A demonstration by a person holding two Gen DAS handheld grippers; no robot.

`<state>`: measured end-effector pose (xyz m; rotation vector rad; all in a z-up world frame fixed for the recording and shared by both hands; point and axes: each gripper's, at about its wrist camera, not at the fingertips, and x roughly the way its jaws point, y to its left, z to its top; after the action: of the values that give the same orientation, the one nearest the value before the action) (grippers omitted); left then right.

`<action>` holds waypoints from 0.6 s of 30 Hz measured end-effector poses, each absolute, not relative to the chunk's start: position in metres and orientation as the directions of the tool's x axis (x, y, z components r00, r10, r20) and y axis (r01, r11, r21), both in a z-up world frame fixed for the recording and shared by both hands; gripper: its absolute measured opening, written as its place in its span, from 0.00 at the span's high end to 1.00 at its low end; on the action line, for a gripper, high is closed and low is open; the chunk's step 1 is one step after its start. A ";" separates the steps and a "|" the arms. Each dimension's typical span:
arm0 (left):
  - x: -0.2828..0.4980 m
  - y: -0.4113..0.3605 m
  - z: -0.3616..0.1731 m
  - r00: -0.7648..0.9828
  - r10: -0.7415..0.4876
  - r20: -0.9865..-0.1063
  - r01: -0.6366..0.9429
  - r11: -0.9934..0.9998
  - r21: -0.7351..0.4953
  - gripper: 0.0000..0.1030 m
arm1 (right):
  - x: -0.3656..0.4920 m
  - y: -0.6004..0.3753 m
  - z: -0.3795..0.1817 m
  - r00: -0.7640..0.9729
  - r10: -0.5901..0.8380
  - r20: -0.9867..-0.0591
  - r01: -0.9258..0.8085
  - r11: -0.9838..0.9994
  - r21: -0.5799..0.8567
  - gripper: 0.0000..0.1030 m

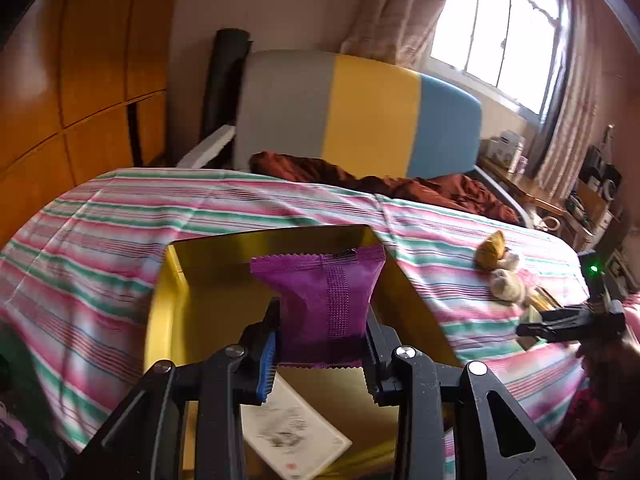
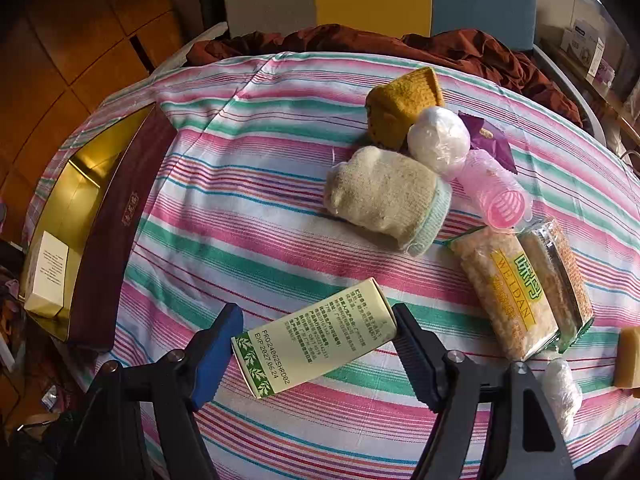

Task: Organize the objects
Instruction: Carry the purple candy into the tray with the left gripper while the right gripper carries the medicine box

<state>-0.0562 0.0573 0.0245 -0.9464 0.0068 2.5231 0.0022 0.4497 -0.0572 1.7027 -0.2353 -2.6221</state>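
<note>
Purple packet [image 1: 325, 304] sits clamped between the jaws of the left gripper [image 1: 322, 344], held above the open gold-lined box [image 1: 192, 304] that lies on the striped bedsheet [image 1: 120, 216]; a white carton [image 1: 292, 436] already lies inside that box, below the packet. Beside the box, toward the heap of loose things, the right gripper [image 2: 316, 344] hangs over a pale green carton [image 2: 316, 336] with its jaws apart, one on either side of the carton, and I cannot tell whether the pads touch it. Beyond that carton lie a cream sock [image 2: 384, 204], a mustard sock [image 2: 404, 104], a white wrapped ball [image 2: 438, 140], a pink roller [image 2: 500, 196] and a snack pack [image 2: 508, 296]. My worry for the packet is that it is soft and gripped low down, so a release from this height could let it flutter onto the rim or the sheet instead of into the box. The green carton lies askew between the jaws, so closing on it could pinch a corner and spin it away, or nudge the snack pack nearby. Writing that reads clearly: "PRO:240625HR002" and "EXP:2027.06.24" on the green carton's side, and "WEIDAN" on the snack pack's yellow band. A small emblem on the box's maroon wall is too small to read.
</note>
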 end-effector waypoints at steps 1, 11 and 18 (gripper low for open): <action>-0.061 0.049 0.023 -0.666 0.394 -0.634 -0.397 -0.906 -0.146 0.66 | 0.002 0.447 -0.058 -0.406 -0.084 -0.910 -0.072 -0.990 0.124 0.26; -0.110 -0.002 -0.004 -0.645 0.322 -0.693 -0.299 -0.941 -0.158 0.66 | 0.010 0.437 -0.057 -0.419 -0.077 -0.905 -0.090 -0.988 0.125 0.26; -0.128 0.000 -0.023 -0.619 0.295 -0.728 -0.296 -0.946 -0.132 0.63 | 0.019 0.423 -0.047 -0.468 -0.074 -0.880 -0.109 -0.984 0.141 0.26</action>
<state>-0.1278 -0.0005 -0.0234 -1.1532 0.0018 2.5641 0.0185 0.4232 -0.0473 1.6299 -0.2801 -2.6949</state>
